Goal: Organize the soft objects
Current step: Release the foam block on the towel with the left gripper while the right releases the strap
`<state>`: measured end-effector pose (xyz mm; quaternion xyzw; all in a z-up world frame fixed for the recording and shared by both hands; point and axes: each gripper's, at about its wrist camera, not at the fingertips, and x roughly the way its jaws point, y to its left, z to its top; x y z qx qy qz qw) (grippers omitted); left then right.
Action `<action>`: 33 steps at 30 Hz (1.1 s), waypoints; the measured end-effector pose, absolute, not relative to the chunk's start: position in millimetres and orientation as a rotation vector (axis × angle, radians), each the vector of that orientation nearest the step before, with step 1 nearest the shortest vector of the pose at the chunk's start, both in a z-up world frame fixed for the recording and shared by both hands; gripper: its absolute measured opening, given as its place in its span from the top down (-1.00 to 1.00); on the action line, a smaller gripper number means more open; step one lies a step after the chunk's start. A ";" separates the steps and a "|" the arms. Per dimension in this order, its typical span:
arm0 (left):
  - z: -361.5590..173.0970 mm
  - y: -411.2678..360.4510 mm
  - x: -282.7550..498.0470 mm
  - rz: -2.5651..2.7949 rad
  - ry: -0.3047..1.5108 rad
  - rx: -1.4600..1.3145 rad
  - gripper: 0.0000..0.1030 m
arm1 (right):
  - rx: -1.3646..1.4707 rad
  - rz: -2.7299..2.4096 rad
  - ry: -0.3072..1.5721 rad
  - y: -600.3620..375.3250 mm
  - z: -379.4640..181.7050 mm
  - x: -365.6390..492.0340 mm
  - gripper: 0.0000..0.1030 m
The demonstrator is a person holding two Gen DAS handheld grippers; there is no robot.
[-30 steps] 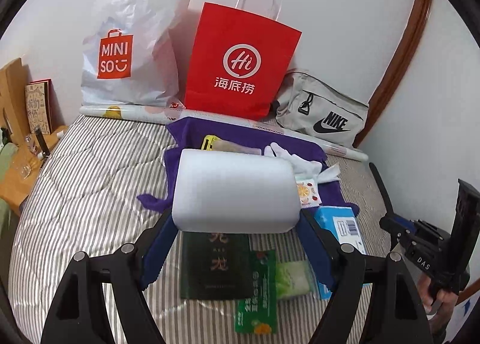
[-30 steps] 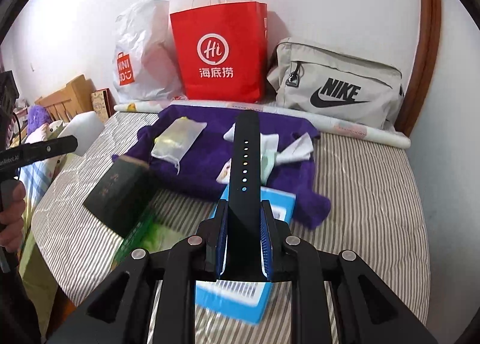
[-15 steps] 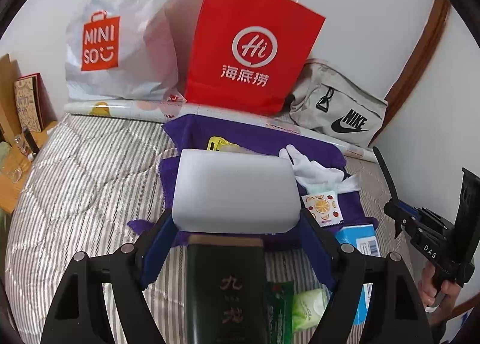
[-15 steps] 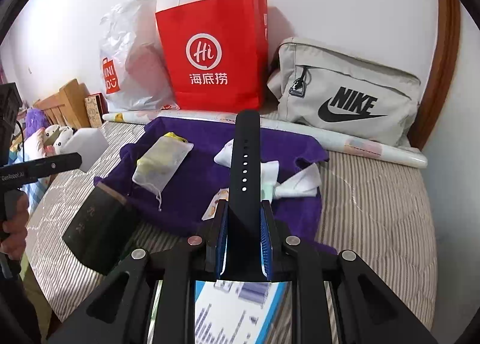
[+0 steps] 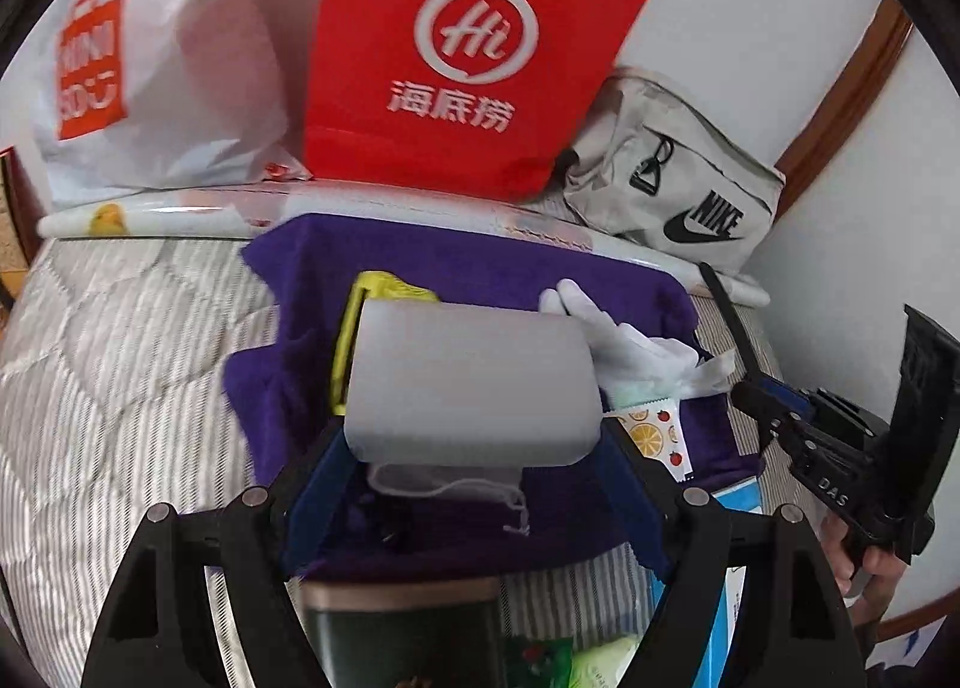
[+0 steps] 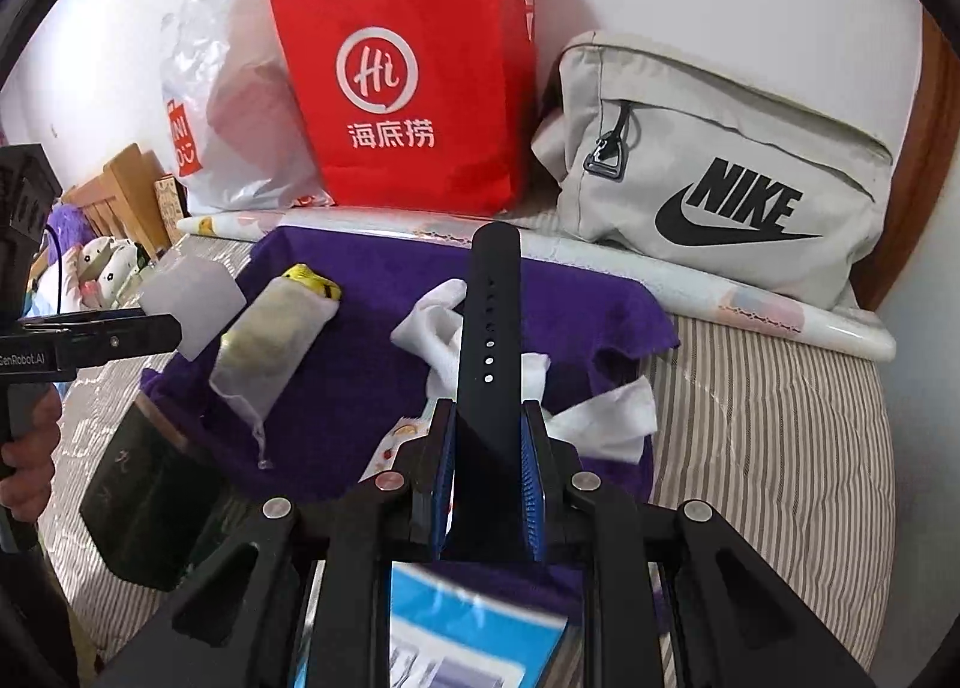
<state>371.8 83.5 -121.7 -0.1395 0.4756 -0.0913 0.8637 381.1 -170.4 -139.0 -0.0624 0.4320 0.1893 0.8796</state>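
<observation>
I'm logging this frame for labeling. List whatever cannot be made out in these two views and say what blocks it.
- Contents of the red bag and the white plastic bag: both views show only their outsides.
- Mesh pouch: in the left wrist view the white foam block in the left gripper covers most of it.
- Blue-and-white box: print blurred, cut off by the right gripper holding the black strap.
- Dark green box: label cut by the lower edge.

Red, purple and stripes
Red paper bag (image 6: 414,75), purple cloth (image 6: 372,364), grey-and-white striped bed (image 6: 774,424), beige pouch (image 6: 720,165) with black logo, white foam block (image 5: 471,385), black strap (image 6: 489,340).
</observation>
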 end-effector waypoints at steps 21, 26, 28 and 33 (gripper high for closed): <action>-151.8 57.7 415.6 -0.254 1.120 -0.277 -0.59 | -0.160 0.423 0.969 -160.2 -171.4 409.5 -0.13; -147.6 64.1 404.8 -0.229 1.141 -0.300 -0.60 | -0.154 0.423 0.953 -159.3 -159.3 399.0 -0.19; -144.5 65.6 398.4 -0.218 1.127 -0.293 -0.65 | -0.153 0.422 0.946 -159.2 -153.3 391.7 -0.25; -151.2 60.8 389.3 -0.249 1.176 -0.263 -0.77 | -0.167 0.423 0.919 -157.3 -140.4 372.0 -0.28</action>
